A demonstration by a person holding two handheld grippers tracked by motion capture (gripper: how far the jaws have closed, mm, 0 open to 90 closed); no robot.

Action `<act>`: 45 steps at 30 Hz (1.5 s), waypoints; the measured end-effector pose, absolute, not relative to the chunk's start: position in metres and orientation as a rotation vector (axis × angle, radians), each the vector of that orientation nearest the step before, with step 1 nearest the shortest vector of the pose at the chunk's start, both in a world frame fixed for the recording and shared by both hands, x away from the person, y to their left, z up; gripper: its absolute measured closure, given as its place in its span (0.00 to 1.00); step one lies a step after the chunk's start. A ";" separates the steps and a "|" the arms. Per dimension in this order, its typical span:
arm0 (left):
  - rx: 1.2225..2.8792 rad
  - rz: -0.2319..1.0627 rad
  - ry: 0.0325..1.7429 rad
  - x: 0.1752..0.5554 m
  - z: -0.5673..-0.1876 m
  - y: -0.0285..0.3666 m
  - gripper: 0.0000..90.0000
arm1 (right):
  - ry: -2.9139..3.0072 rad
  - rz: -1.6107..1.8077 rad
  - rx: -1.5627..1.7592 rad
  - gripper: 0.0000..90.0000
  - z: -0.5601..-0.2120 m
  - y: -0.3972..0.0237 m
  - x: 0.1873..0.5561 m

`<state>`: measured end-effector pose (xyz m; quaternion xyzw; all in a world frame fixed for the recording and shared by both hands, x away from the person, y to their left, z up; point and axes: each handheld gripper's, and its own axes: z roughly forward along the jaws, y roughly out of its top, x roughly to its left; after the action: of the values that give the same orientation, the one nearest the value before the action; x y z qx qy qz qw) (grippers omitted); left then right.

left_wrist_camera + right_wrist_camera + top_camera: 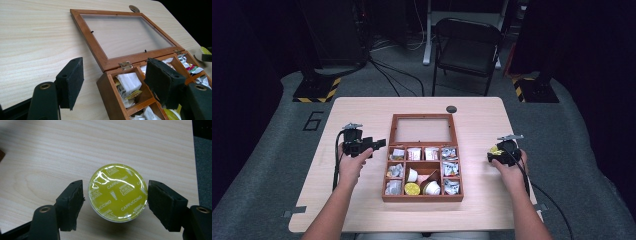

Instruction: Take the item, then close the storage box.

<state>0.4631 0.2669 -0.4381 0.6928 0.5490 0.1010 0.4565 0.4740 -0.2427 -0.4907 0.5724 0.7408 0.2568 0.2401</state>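
Observation:
A wooden compartment box (422, 197) sits mid-table with its glass lid (422, 130) laid flat open behind it. It holds sachets, packets and coffee capsules. My left gripper (379, 145) is open beside the box's left back corner; in the left gripper view its jaws straddle the box's corner (110, 100) near the lid hinge (125, 65). My right gripper (494, 155) is at the table's right. In the right gripper view it (115, 195) stands open around a yellow-green cappuccino capsule (117, 192) on the table, with a small gap at the left jaw.
A dark round disc (451, 109) lies near the table's far edge. A black folding chair (467, 47) and cables stand on the floor beyond. The table's right edge (193, 170) runs close to the capsule. Bare wood lies left of the box.

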 end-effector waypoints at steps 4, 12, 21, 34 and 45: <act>1.717 0.257 1.358 0.464 -0.439 0.266 0.36 | 1.999 0.713 1.551 0.33 -0.483 -0.242 0.472; 1.711 0.258 1.369 0.464 -0.438 0.265 0.36 | 1.979 0.779 1.512 0.33 -0.466 -0.229 0.468; 1.734 0.264 1.365 0.465 -0.438 0.262 0.36 | 2.028 0.844 1.509 0.32 -0.456 -0.220 0.465; 1.731 0.255 1.357 0.468 -0.433 0.263 0.35 | 2.108 1.011 1.393 0.41 -0.438 -0.208 0.461; 1.751 0.239 1.361 0.475 -0.434 0.262 0.37 | 2.177 1.047 1.326 0.43 -0.424 -0.194 0.465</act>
<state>0.4745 0.2619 -0.4341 0.7049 0.5481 0.0960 0.4398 0.4646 -0.1937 -0.4243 0.4723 0.7752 0.3730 0.1917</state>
